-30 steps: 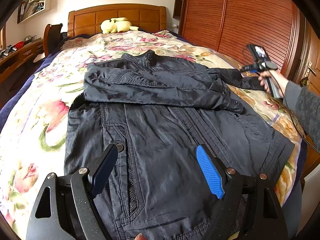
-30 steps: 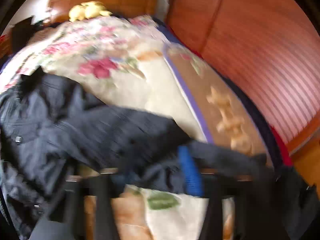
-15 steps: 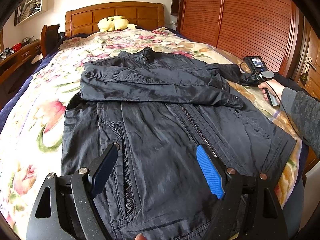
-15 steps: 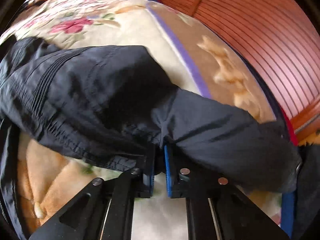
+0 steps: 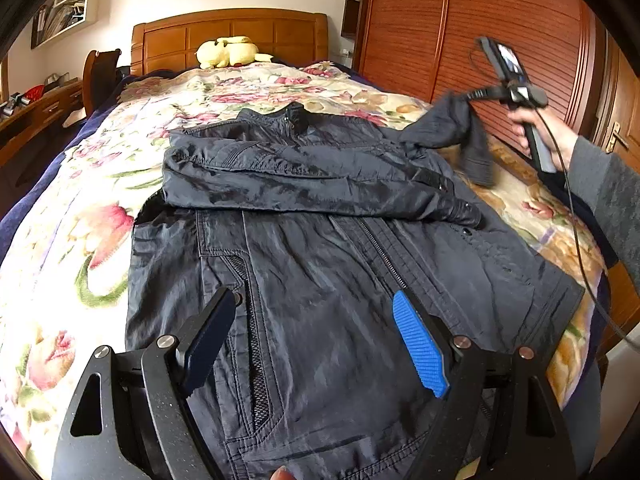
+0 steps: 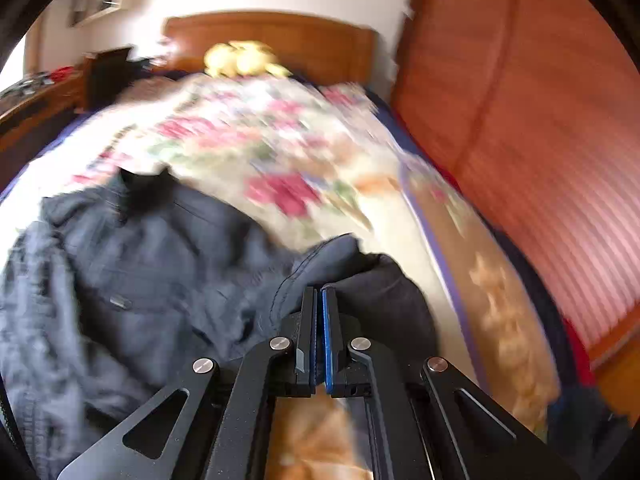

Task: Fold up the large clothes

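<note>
A dark navy jacket [image 5: 320,264] lies front up on the flowered bed, collar toward the headboard. One sleeve [image 5: 304,184] is folded across its chest. My left gripper [image 5: 320,328] is open and empty above the jacket's lower hem. My right gripper [image 6: 319,300] is shut on the other sleeve [image 6: 360,276] and holds it lifted off the bed at the jacket's right side. In the left wrist view the raised sleeve [image 5: 456,128] hangs from the right gripper [image 5: 468,98].
The flowered bedspread [image 5: 80,248] covers the bed. A yellow plush toy [image 5: 228,52] rests by the wooden headboard [image 5: 228,36]. Wooden wardrobe doors [image 5: 480,28] stand along the right. A desk [image 5: 28,116] and chair are at the left.
My right gripper closed on the sleeve lying on the bed and has lifted it up. My left gripper stayed open above the hem.
</note>
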The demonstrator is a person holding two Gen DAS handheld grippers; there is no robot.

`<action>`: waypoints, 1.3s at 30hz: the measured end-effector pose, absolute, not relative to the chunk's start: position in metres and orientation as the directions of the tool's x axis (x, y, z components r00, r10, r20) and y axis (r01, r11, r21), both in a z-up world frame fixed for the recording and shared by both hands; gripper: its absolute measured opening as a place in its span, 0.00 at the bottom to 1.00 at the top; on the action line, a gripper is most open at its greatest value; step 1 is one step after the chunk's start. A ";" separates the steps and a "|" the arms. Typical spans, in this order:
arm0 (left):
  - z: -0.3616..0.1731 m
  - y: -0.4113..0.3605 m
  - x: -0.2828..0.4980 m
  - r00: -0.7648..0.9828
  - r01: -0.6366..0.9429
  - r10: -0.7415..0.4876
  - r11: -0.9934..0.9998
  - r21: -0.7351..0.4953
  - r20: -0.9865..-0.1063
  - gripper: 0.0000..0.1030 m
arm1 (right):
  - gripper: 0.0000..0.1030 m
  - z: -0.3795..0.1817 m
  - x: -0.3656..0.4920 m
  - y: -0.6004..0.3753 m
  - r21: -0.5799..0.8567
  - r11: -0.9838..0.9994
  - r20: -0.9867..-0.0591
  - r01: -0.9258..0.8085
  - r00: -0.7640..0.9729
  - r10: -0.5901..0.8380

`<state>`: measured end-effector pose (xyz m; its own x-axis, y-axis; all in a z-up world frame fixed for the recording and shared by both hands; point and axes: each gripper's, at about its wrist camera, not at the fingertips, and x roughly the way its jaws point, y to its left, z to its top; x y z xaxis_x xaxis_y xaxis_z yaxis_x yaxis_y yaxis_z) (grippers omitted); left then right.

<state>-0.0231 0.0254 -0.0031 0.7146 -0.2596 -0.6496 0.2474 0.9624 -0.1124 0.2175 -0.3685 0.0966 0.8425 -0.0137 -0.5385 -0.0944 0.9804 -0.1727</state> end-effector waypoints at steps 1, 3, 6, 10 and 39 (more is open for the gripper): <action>-0.002 0.025 -0.024 0.716 0.252 -0.264 0.961 -0.114 -0.646 0.79 | 0.02 0.105 0.210 -0.354 -0.179 0.976 -0.524 -0.127 0.852 0.015; 0.001 0.026 -0.026 0.720 0.257 -0.269 0.960 -0.114 -0.640 0.79 | 0.02 0.120 0.192 -0.319 -0.190 0.958 -0.505 -0.217 0.858 0.094; 0.005 0.028 -0.030 0.727 0.262 -0.277 0.958 -0.118 -0.628 0.79 | 0.02 0.130 0.164 -0.265 -0.202 0.915 -0.499 -0.349 0.840 0.211; 0.008 0.035 -0.033 0.734 0.257 -0.284 0.957 -0.134 -0.617 0.79 | 0.05 0.125 0.123 -0.217 -0.171 0.874 -0.508 -0.456 0.800 0.318; 0.007 0.046 -0.036 0.742 0.238 -0.271 0.962 -0.137 -0.614 0.79 | 0.63 0.060 0.115 -0.233 -0.179 0.934 -0.733 -0.311 0.675 0.084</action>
<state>-0.0359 0.0462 0.0072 0.7415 -0.2711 -0.6137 0.2385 0.9615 -0.1365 0.1146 -0.2330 0.0599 0.6748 0.0841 -0.7332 -0.3107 0.9335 -0.1789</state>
